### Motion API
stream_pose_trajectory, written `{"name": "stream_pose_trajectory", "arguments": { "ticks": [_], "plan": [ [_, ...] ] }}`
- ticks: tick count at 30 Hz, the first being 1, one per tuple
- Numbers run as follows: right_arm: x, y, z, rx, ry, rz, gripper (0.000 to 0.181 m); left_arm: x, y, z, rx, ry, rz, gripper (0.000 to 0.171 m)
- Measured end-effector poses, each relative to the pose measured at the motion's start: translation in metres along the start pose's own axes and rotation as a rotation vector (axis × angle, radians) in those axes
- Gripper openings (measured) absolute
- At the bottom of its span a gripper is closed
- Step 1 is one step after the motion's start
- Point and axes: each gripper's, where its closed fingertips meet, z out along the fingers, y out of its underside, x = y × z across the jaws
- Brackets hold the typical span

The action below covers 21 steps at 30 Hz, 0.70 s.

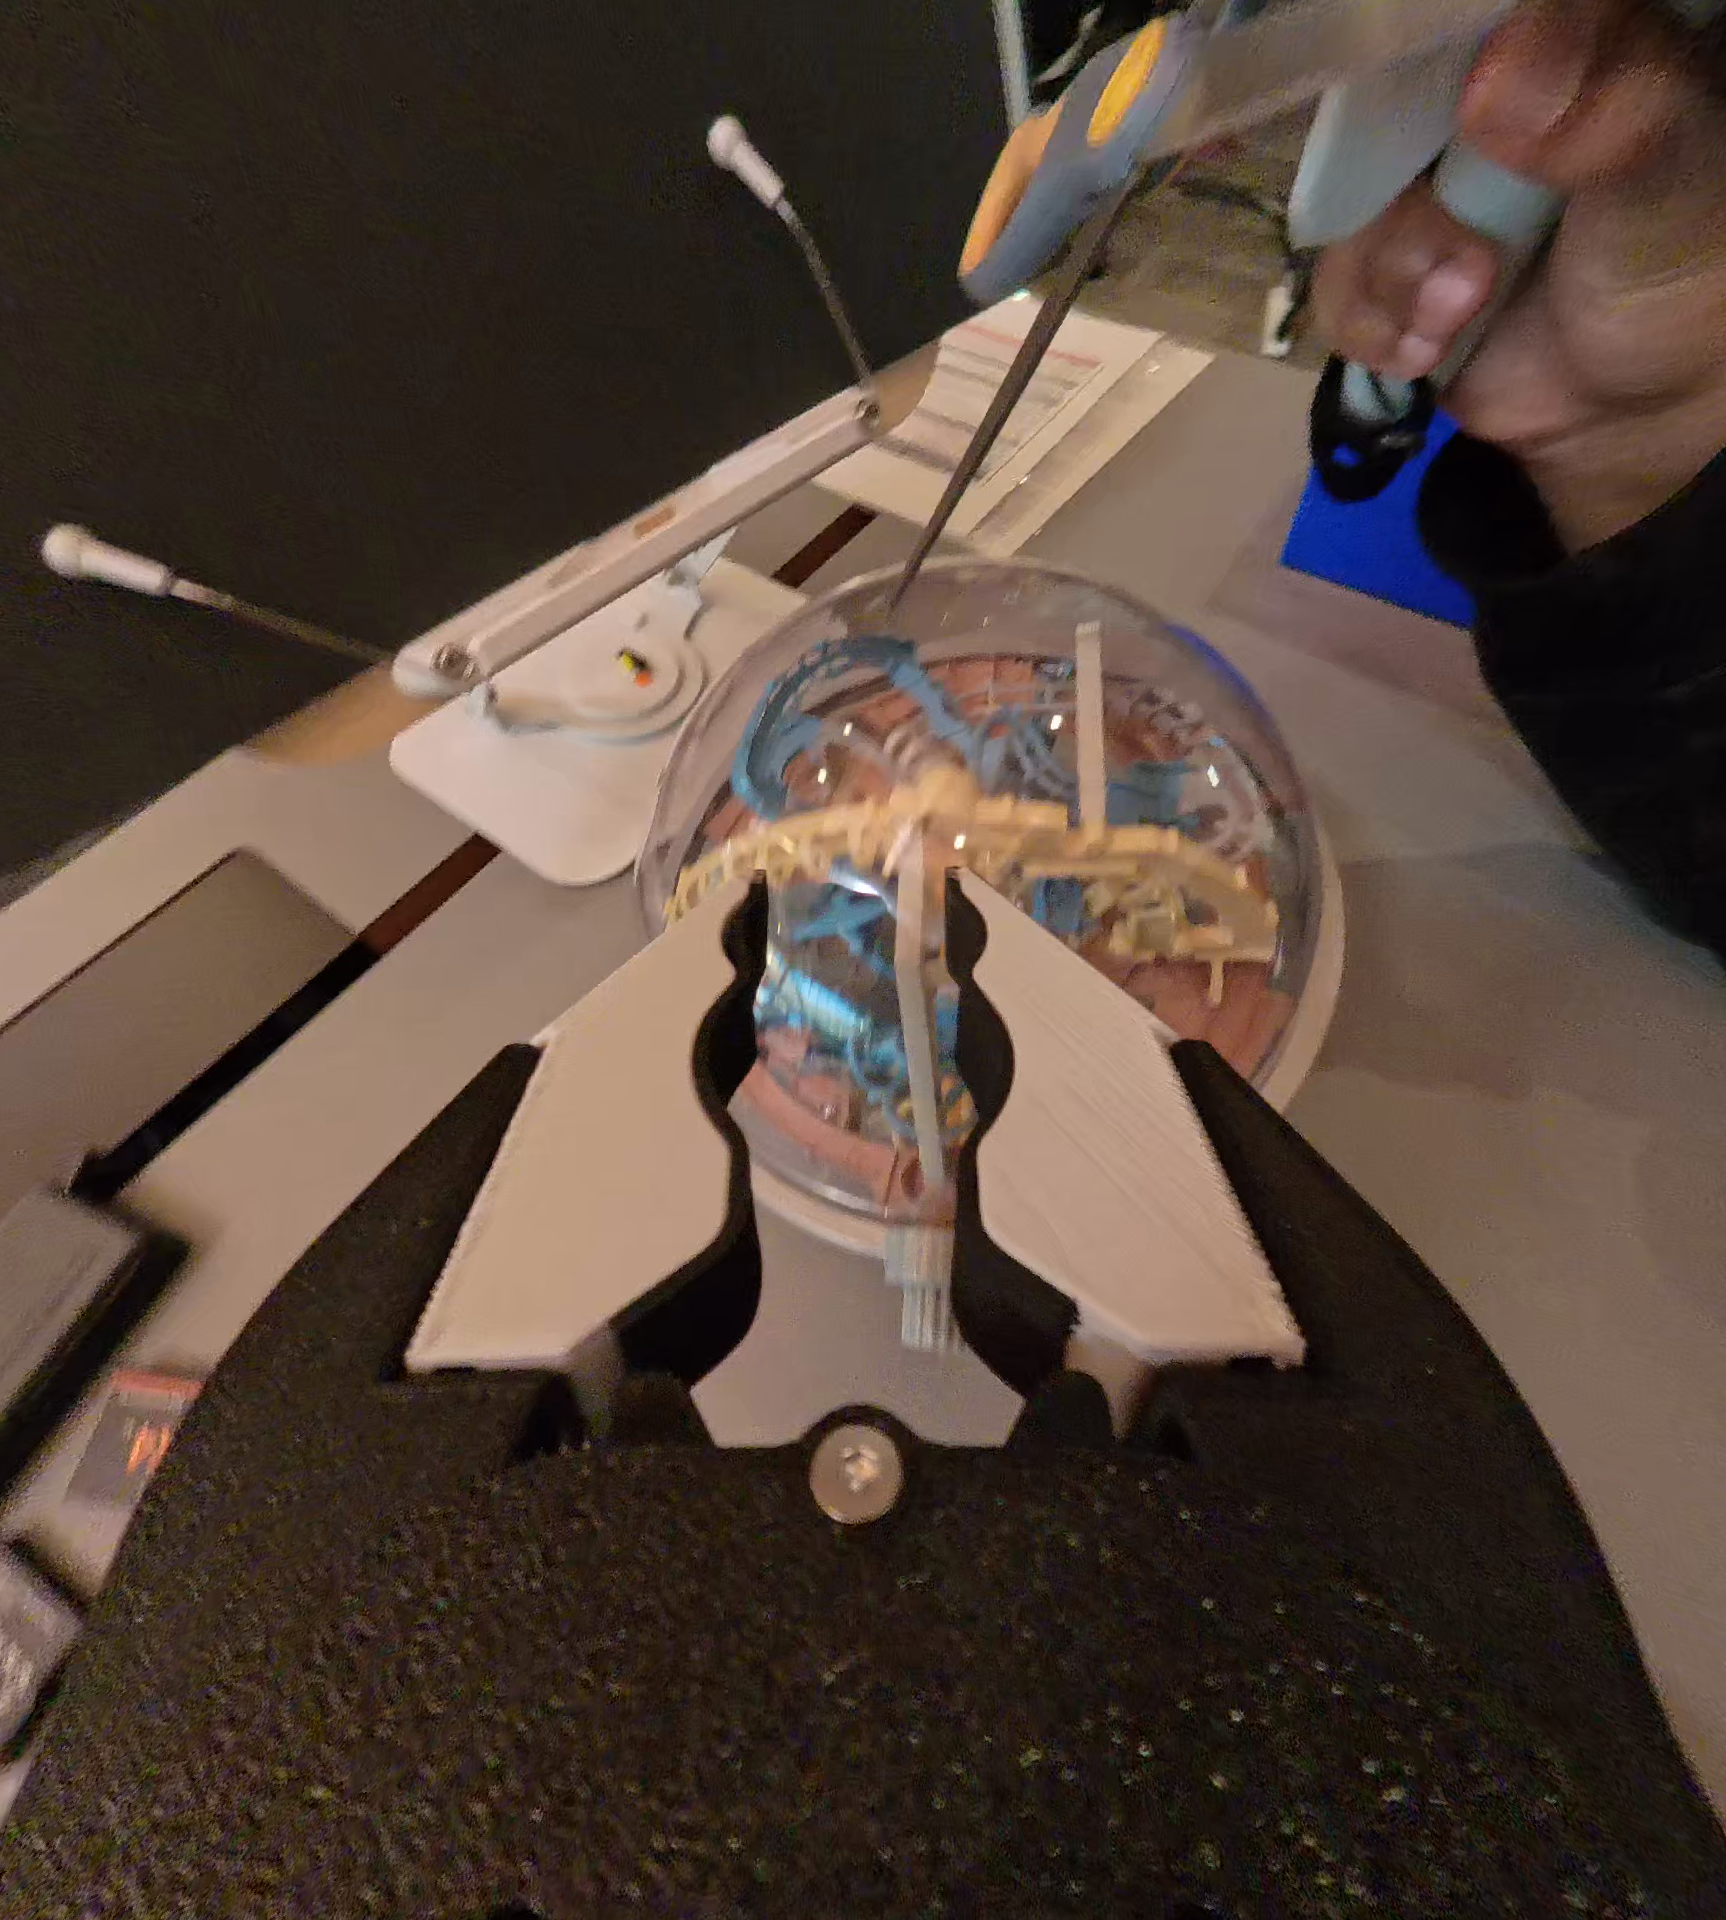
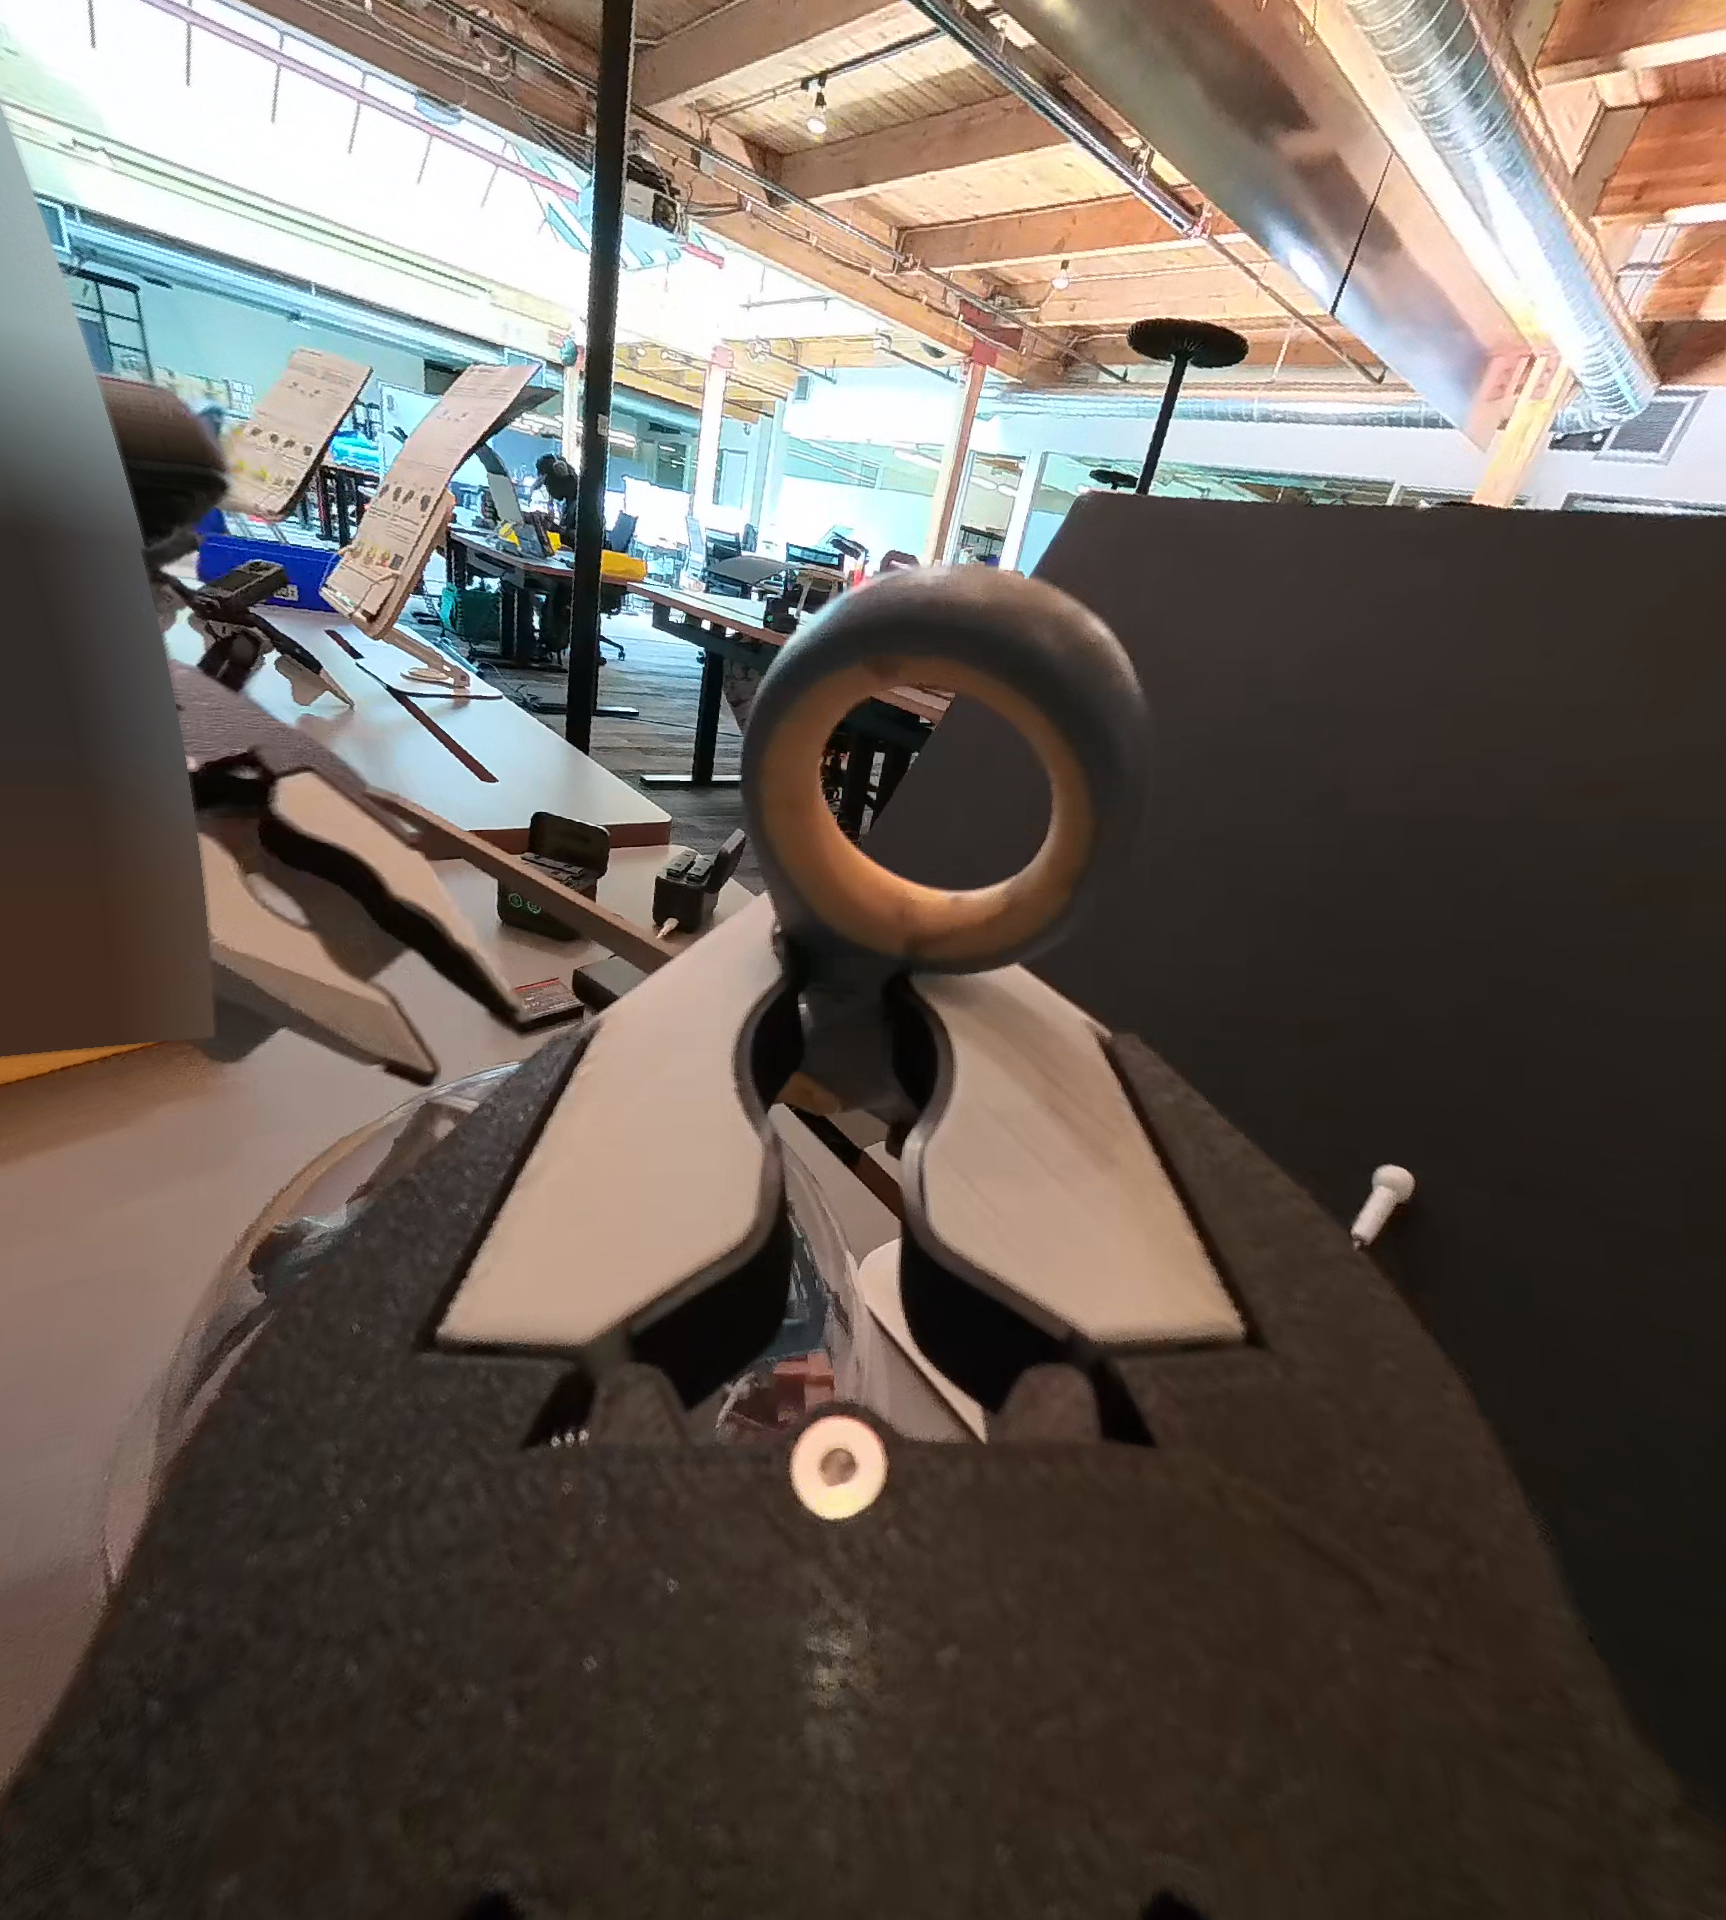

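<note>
Maze ball [image 1: 984, 883] between left gripper [image 1: 854, 894] fingers, scissors [image 2: 942, 769] clamped in right gripper [image 2: 843, 987]

Clear maze ball [image 1: 994, 831] on grey table [image 1: 1461, 1195], between left gripper [image 1: 854, 894] fingertips; scissors [image 2: 942, 769] clamped in right gripper [image 2: 843, 977].

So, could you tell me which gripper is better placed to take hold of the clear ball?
Probably the left: the left gripper is open and in front of the clear ball, while the right gripper is shut on the scissors.
</note>
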Motion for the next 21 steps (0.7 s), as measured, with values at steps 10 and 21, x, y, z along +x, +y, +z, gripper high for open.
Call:
{"name": "stream_pose_trajectory", "arguments": {
  "ticks": [10, 21],
  "plan": [
    [0.002, 0.001, -0.001, -0.004, 0.002, 0.002, 0.009, 0.034, 0.127, -0.032, -0.217, -0.062, -0.264, 0.034],
    [-0.002, 0.0, -0.002, -0.008, -0.002, -0.007, 0.009, 0.023, 0.138, 0.0, -0.435, -0.097, 0.005, 0.034]
  ]
}}
